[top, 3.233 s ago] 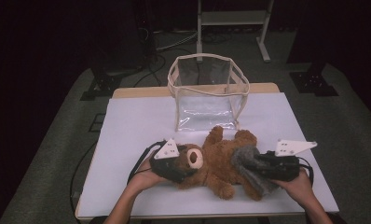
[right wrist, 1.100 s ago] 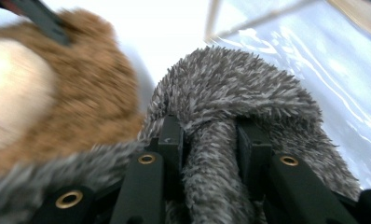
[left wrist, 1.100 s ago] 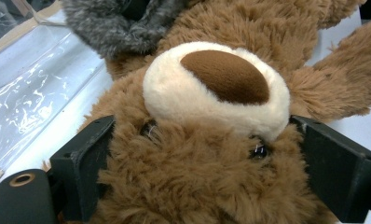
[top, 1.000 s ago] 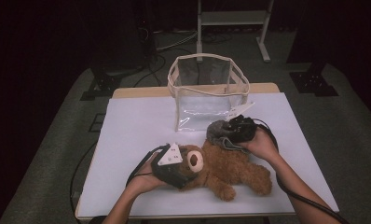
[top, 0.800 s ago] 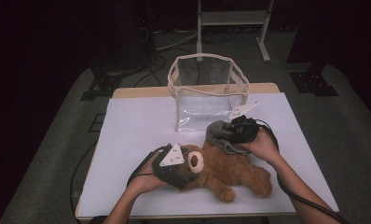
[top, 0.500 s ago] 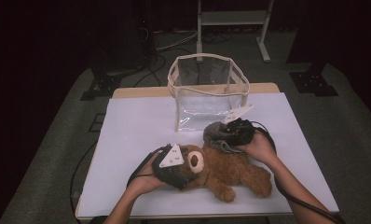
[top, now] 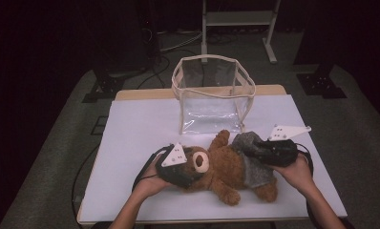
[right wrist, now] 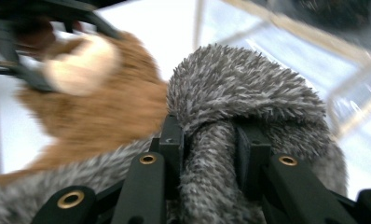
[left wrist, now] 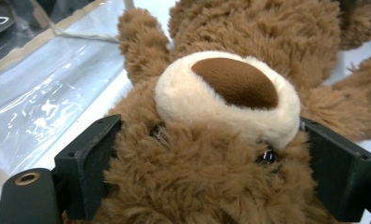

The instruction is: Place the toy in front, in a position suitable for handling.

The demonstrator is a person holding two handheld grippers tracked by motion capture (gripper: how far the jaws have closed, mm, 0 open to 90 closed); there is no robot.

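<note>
A brown teddy bear (top: 221,167) lies on its back on the white table (top: 140,124), head to the left. My left gripper (top: 194,167) is shut on the bear's head, one jaw at each side of the face (left wrist: 230,93); the jaws have just closed a little further on it. A grey furry cloth (top: 256,172) lies over the bear's belly and legs. My right gripper (top: 249,146) is shut on a fold of the grey cloth (right wrist: 239,84), held just above the bear's body (right wrist: 104,107).
A clear plastic bag (top: 212,95) with beige trim stands open-topped behind the bear, close to its raised paw. The same bag (left wrist: 44,93) lies left of the bear's head in the left gripper view. The table's front edge runs just below the bear.
My right gripper has carried the grey cloth from near the bag's front to the right and toward the front edge, over the bear's lower body. The left gripper stayed on the head.
</note>
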